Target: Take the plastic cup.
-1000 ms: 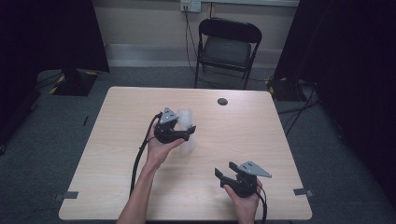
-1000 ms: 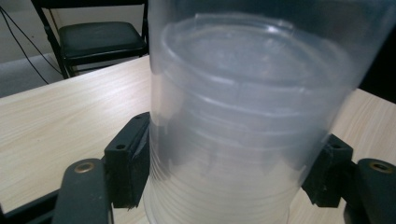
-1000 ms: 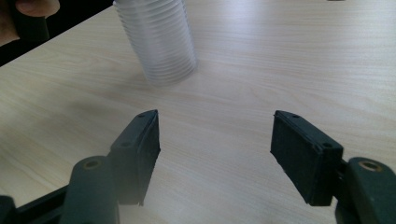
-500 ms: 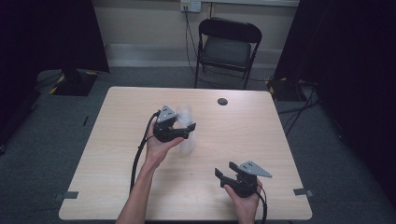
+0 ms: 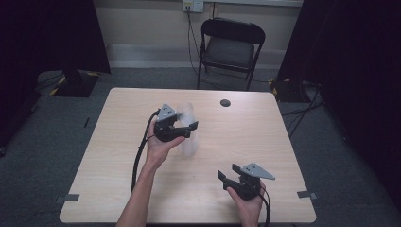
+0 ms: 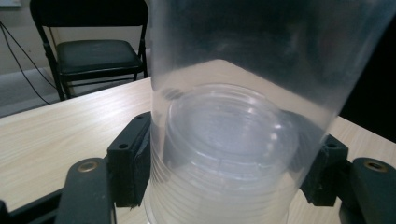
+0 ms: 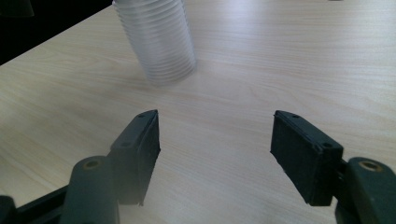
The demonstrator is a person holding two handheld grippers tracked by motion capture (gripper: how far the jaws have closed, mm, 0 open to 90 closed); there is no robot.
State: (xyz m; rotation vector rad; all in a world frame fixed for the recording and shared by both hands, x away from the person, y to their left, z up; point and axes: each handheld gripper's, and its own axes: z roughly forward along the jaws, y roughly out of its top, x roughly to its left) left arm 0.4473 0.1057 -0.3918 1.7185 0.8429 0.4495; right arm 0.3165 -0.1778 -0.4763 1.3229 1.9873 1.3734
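Observation:
A stack of clear plastic cups (image 5: 190,142) stands on the wooden table (image 5: 265,142), left of its middle. My left gripper (image 5: 188,128) has a jaw on each side of it, and its jaws have just been closing. In the left gripper view both black pads (image 6: 134,158) press on the stack's ribbed wall (image 6: 233,140). My right gripper (image 5: 228,176) rests near the table's front right, open, with nothing between its fingers. In the right gripper view, my right gripper (image 7: 215,126) points at the cup stack (image 7: 159,42), which stands well beyond its tips.
A small dark round object (image 5: 225,102) lies near the table's far edge. A black folding chair (image 5: 231,47) stands behind the table. Cables trail from both grippers toward the front edge. Bare tabletop lies between the two grippers.
The left gripper's jaws stand a little narrower around the cup stack. Both hands remain about where they were.

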